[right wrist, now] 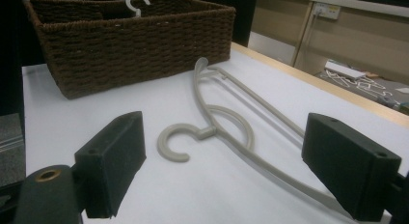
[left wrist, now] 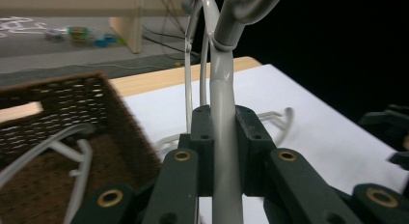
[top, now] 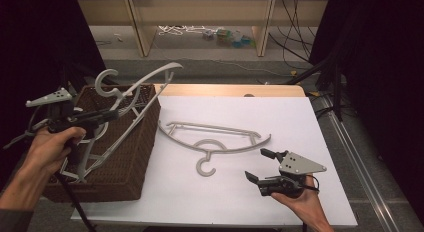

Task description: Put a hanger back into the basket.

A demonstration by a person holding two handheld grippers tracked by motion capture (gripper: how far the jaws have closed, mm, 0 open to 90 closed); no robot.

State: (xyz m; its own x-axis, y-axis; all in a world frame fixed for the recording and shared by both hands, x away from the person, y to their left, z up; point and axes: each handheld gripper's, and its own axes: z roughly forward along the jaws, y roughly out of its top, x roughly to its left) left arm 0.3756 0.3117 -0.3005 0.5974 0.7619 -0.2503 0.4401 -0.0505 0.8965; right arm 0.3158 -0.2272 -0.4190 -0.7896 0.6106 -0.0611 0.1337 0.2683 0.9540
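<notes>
Left gripper [top: 114,112] pinches 1 stiff, light grey hanger [top: 145,87] by its arm above the basket [top: 130,157] at the tabletop's [top: 280,117] left edge; right gripper [top: 260,167] spread.

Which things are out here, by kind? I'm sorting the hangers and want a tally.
Grey hangers: 3. One is held in the left tool above the basket, one lies flat on the white table top, and one lies inside the basket; more may be hidden under it.
Brown woven basket: 1
Total: 4
</notes>
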